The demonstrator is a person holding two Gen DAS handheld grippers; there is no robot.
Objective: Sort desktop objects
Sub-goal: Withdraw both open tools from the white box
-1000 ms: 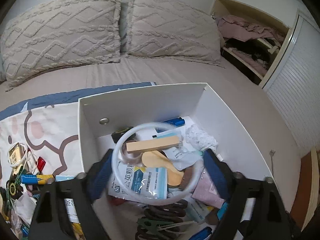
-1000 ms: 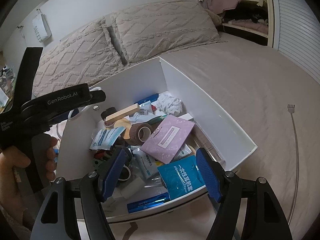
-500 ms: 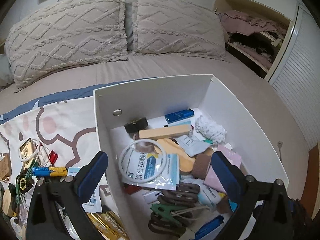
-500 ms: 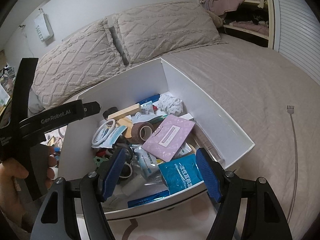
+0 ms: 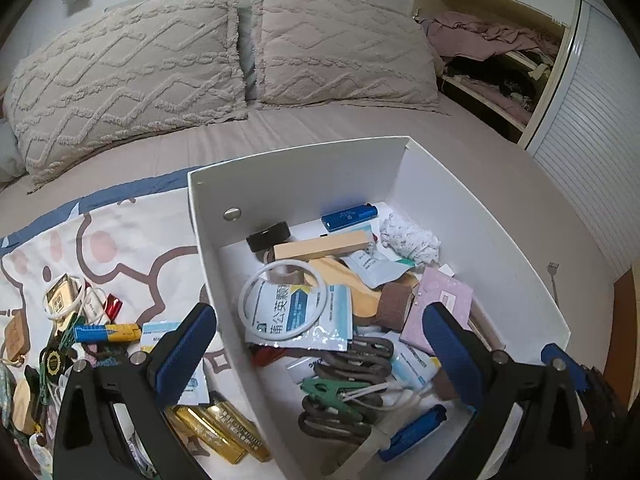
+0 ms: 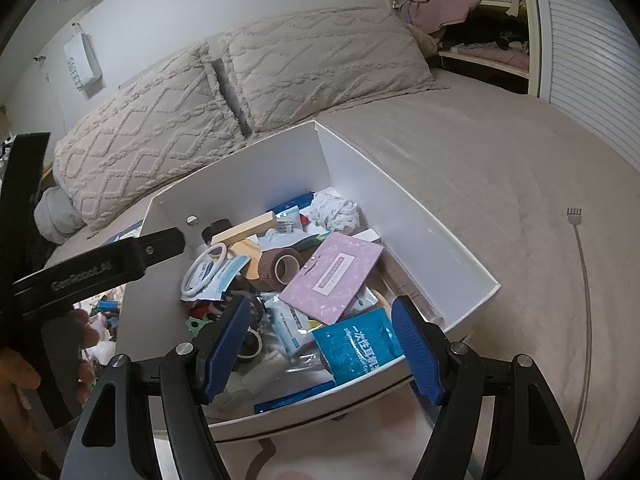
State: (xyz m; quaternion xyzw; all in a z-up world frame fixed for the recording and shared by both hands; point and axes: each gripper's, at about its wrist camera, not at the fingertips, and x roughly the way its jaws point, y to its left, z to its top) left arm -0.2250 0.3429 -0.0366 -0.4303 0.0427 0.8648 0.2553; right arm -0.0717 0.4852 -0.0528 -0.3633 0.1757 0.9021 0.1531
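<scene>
Clutter fills the white box (image 5: 472, 216): white ring (image 5: 282, 304) atop a printed sachet (image 5: 304, 316), wooden block (image 5: 322, 245), lilac card (image 6: 332, 274), teal packet (image 6: 362, 350); left gripper (image 5: 316, 354) and right gripper (image 6: 320, 346) gape wide, holding nothing.

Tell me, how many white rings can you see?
2. One white ring lies inside the white box, on a blue-and-white packet. A second ring sits in the clutter on the patterned cloth, left of the box. More may be buried.

The white ring (image 5: 282, 301) has left the left tool (image 5: 320, 354), now lying on the packet (image 5: 301, 315) in the box (image 5: 472, 208).
</scene>
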